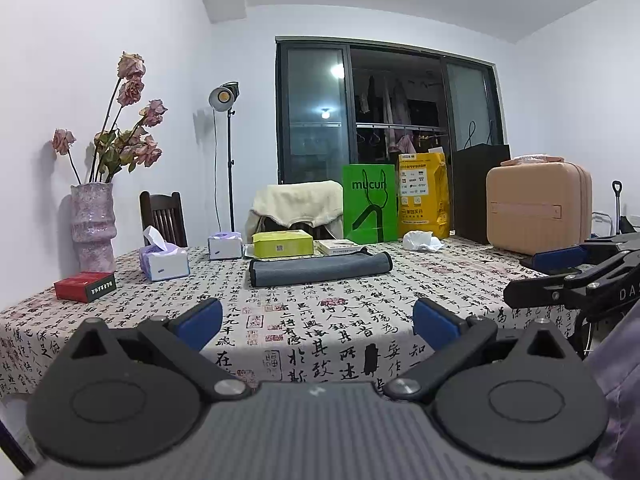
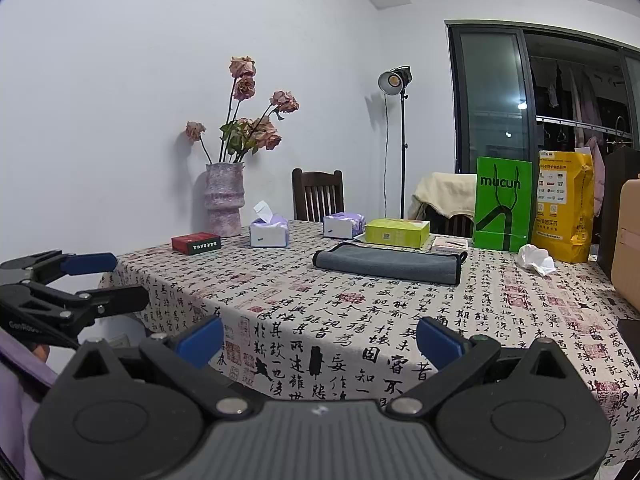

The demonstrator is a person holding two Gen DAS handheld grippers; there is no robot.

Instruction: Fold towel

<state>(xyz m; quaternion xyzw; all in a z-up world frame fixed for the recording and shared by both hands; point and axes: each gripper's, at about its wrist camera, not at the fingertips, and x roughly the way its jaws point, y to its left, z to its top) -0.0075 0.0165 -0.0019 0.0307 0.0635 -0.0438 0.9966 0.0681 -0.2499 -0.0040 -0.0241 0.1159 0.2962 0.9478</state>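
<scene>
A grey towel with dark edging lies folded into a flat strip on the far half of the table; it also shows in the right wrist view. My left gripper is open and empty, held over the table's near edge, well short of the towel. My right gripper is open and empty, also near the front edge. Each gripper shows in the other's view: the right gripper at the right edge, the left gripper at the left edge.
The table has a calligraphy-print cloth. Behind the towel are a yellow-green box, tissue packs, a red box, a vase of dried roses, a crumpled tissue, a green bag and a peach case.
</scene>
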